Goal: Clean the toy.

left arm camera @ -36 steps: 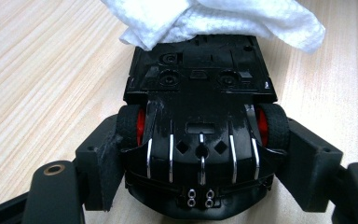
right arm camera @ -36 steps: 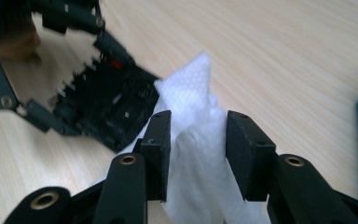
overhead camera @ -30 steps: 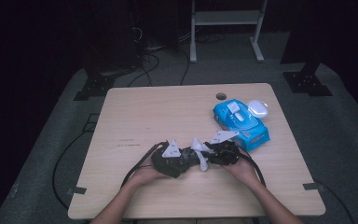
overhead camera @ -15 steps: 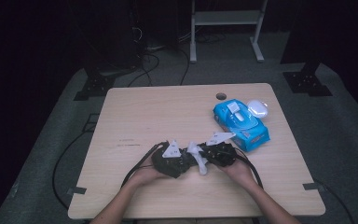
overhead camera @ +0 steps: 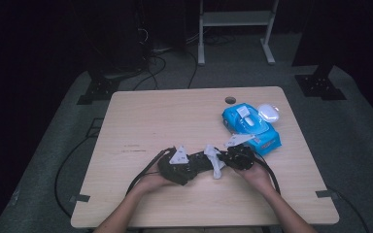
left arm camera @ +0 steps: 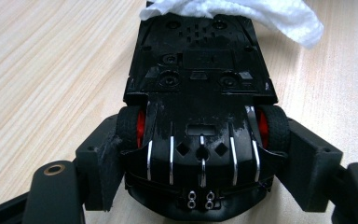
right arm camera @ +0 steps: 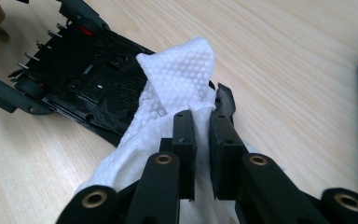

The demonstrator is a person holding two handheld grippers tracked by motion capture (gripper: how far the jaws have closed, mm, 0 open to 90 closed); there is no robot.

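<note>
On the wooden table (overhead camera: 141, 121), near its front edge, the left gripper (left arm camera: 200, 186) clamps an upturned black toy car (left arm camera: 200, 93) across its rear wheels. The car is rigid, glossy plastic, best gripped at the wheels. The right gripper (right arm camera: 200, 135), jaws just closing, pinches a soft, dimpled white wipe (right arm camera: 177, 79) draped over the chassis; it seems light and easily torn.

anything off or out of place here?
Mostly normal. One oddity: the black toy car is belly-up in the left gripper, clamped across its red-hubbed wheels. The right gripper pinches a white wipe against the underside. The blue wipe pack lies askew.
</note>
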